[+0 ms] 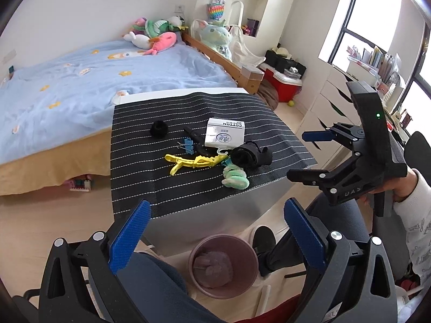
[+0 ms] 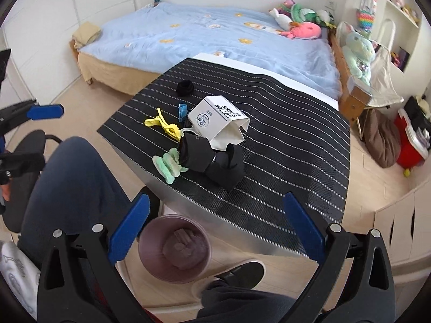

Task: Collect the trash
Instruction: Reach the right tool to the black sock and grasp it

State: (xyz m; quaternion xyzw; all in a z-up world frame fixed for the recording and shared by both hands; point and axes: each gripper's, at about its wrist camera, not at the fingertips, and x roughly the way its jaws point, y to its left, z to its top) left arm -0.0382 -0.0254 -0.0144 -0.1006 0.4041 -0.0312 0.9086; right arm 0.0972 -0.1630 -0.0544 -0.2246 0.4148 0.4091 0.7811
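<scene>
On the striped mat (image 2: 282, 145) of the low table I count one white sock box (image 2: 218, 123), open at one end, one bundle of black socks (image 2: 212, 161) touching it, one small black scrunchie (image 2: 185, 88) set apart toward the bed, one yellow clip (image 2: 164, 126), one blue binder clip (image 2: 183, 108) and one green fuzzy hair tie (image 2: 168, 167) at the near edge. On the floor below the table's edge, between my legs, stands one pink bin (image 2: 159, 266) with crumpled stuff inside. My left gripper (image 1: 214, 237) is spread wide above the bin, holding nothing. My right gripper (image 2: 215, 228) is equally wide, empty, touching nothing, raised beside the table.
</scene>
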